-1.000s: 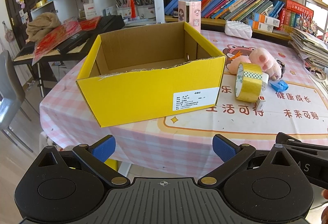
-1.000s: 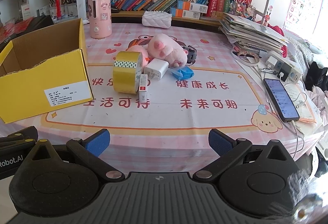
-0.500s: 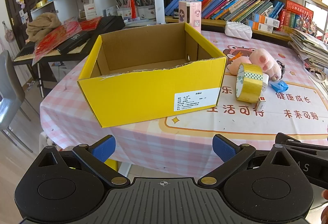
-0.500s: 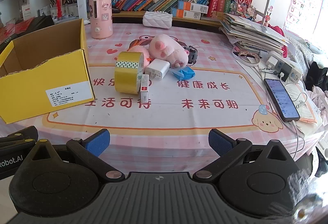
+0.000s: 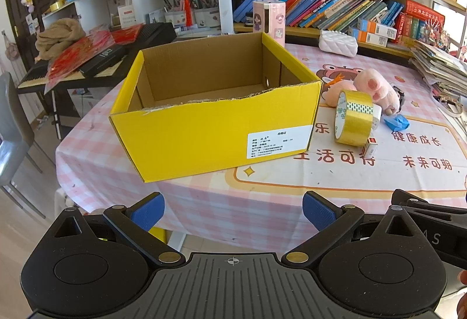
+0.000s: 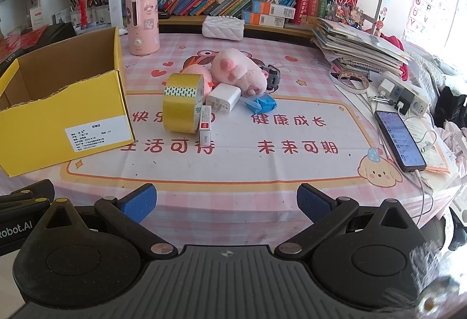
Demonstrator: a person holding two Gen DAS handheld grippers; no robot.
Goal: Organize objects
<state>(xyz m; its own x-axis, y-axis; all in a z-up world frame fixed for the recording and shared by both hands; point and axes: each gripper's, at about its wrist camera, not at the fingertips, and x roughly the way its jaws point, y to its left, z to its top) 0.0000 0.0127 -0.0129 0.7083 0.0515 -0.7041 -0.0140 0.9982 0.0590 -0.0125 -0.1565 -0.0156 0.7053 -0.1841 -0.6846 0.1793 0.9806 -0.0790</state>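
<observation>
Right wrist view has the right claw [image 6: 226,199] spread wide and holding nothing, low at the near table edge; the left claw [image 5: 233,206] is equally released, facing the box [image 5: 216,114]. A sensible first pick seems the tape roll [image 6: 182,103]: come in over it, straddle its band, and avoid nudging the small carton [image 6: 205,125] leaning against it. That roll is glossy gold, standing on edge just right of the empty yellow box, with a charger [image 6: 223,98], plush toy [image 6: 238,71] and blue wad [image 6: 261,103] clustered behind.
</observation>
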